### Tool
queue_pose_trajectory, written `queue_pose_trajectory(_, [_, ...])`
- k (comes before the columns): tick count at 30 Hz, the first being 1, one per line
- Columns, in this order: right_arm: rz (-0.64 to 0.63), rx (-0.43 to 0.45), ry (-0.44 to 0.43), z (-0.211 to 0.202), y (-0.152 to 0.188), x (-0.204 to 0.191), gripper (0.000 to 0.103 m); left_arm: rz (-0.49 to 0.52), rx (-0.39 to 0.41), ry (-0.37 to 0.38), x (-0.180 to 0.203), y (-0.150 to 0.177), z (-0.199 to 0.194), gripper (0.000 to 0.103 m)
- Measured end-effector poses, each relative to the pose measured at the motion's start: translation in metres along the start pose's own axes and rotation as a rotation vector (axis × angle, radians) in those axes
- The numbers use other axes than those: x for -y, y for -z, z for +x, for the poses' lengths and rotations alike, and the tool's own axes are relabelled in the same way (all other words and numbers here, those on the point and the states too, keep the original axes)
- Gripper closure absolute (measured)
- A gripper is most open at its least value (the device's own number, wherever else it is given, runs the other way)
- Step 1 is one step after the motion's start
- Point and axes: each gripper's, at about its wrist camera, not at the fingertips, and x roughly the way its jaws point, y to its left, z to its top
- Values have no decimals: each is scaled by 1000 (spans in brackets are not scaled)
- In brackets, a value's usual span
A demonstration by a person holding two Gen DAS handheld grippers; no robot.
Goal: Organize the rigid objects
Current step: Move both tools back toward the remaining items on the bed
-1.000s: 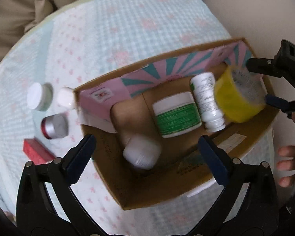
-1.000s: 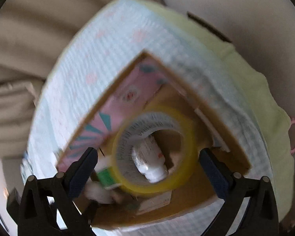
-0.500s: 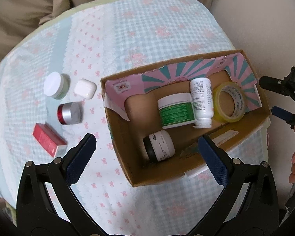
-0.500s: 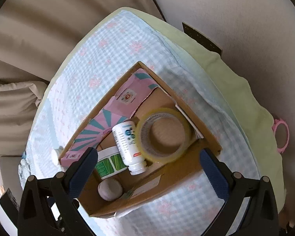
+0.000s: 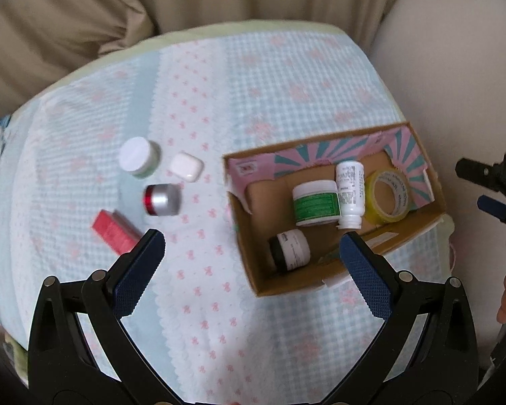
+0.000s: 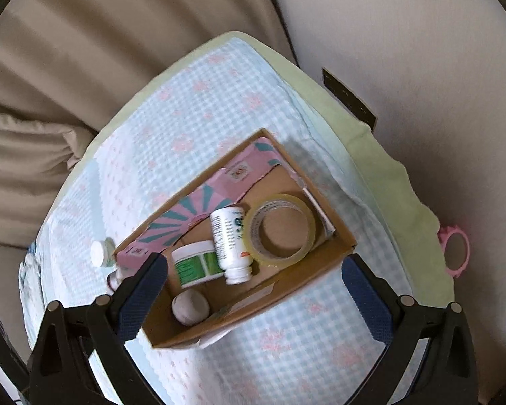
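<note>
Overhead, both grippers, left and right, hover empty, jaws spread wide.

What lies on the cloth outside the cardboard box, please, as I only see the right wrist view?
Observer: A white case, a silver-and-red jar and a red carton lie left of the cardboard box.
Operator: Thanks; is the left gripper holding anything?
Observer: No, the left gripper has its jaws open and empty.
Operator: What colour is the small jar's cap?
Observer: The small jar lies on its side with a black cap.
</note>
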Motion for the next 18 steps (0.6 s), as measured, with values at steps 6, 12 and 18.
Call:
queue_pose_trajectory(6, [-128, 39, 9, -36, 17, -40, 0, -52, 66, -7, -39, 15, -49, 0])
queue_pose_trajectory(12, [-239, 62, -37, -59, 34, -89, 0, -159, 101, -29, -92, 28, -83, 0])
queue_pose_trajectory(18, [-332, 66, -81, -72, 50, -147, 0, -287, 91, -57, -149, 38, -95, 0])
